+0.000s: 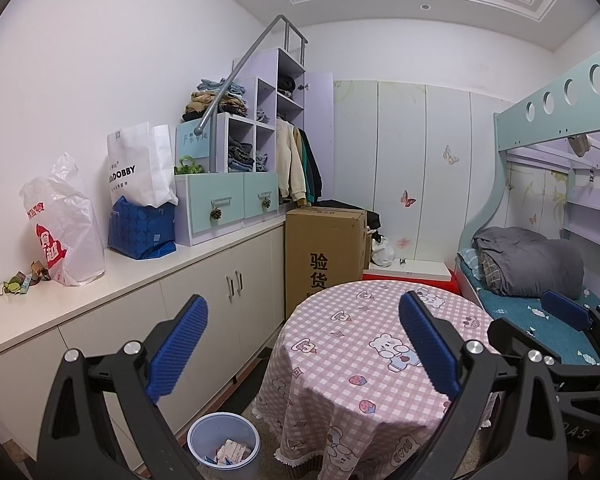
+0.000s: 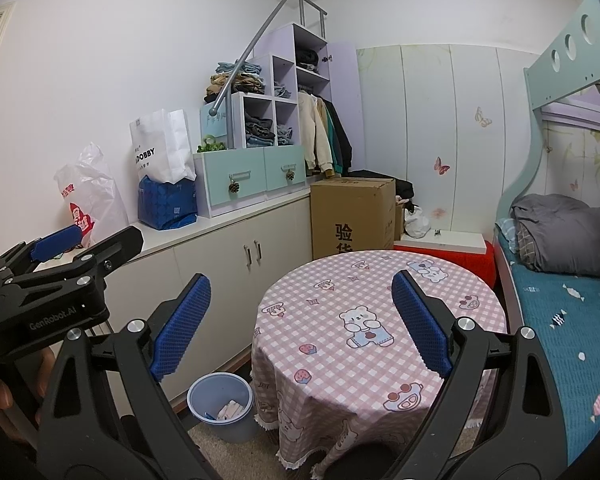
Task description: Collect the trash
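Over the round desk (image 1: 364,332) with its pink checked cloth, I hold both tongs spread wide and empty: left tongs (image 1: 304,344), right tongs (image 2: 300,328). Near left on the floor, my blue plastic bin (image 1: 224,446) holds white paper trash (image 1: 232,450).

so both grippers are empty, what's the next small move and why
Probably swing the left gripper left toward the small crumpled wrappers on the white cabinet countertop. They look like the only loose trash left; the round table's pink checked tablecloth is bare, and the blue-grey plastic bin already holds scraps. Both the left and the right gripper are open.
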A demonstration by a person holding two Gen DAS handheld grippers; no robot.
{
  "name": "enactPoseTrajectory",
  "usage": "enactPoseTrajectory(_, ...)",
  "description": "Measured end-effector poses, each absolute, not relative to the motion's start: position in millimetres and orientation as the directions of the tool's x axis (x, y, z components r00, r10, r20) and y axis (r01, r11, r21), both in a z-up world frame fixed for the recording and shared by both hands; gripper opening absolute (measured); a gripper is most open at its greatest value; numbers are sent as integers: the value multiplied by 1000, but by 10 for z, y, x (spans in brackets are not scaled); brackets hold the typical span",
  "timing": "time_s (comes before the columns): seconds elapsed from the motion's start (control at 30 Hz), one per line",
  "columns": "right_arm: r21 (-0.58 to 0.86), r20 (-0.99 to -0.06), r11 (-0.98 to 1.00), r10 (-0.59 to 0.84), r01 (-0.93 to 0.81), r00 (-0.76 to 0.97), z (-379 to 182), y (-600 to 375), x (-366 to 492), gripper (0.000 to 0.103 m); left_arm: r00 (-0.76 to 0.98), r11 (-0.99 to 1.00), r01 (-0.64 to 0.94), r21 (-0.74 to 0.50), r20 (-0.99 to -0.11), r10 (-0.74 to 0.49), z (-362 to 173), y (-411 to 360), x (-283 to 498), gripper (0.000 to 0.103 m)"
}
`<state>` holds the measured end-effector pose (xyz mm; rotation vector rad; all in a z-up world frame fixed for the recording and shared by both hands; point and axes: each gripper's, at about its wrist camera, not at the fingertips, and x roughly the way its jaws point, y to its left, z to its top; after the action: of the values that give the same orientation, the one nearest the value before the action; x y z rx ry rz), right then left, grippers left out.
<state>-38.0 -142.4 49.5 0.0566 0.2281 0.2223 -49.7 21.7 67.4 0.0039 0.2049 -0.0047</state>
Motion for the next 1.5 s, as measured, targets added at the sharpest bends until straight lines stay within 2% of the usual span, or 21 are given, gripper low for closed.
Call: enactPoseTrajectory(1.5,84,-232,971,239,-225,943,400,-1434,-341,90,978,1000,8,6,-209,-6,649,254,-475,95)
